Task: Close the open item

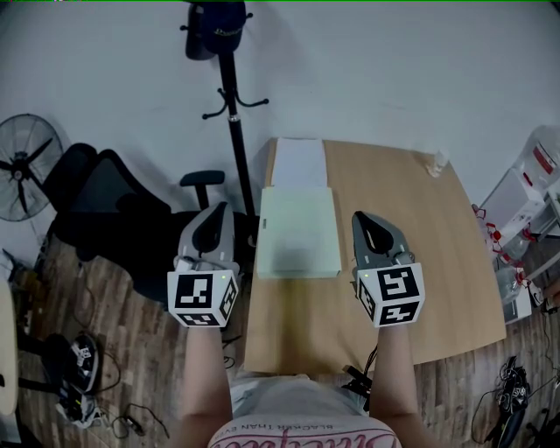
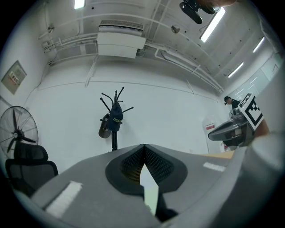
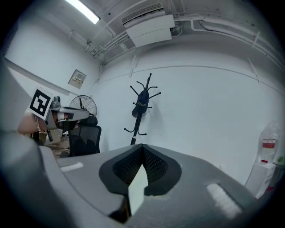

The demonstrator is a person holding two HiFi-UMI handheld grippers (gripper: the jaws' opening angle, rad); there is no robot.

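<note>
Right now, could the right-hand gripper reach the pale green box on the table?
Probably yes. The right gripper hovers just beside the pale green box, with nothing between them. Its jaws are together and would need opening to grip.

Bench (image 1: 420, 236): light brown wood grain.
Box (image 1: 297, 234): pale green, white at the far end.
Left hand-held gripper (image 1: 220, 208): grey and dark grey, black-and-white square pattern at the back.
Right hand-held gripper (image 1: 360, 216): same greys, same black-and-white squares.
Floor (image 1: 131, 350): brown planks.
Chair (image 1: 114, 210): black.
Coat stand (image 1: 232, 105): black.
Cap (image 1: 216, 26): dark blue.
Wall (image 1: 394, 61): plain white.
</note>
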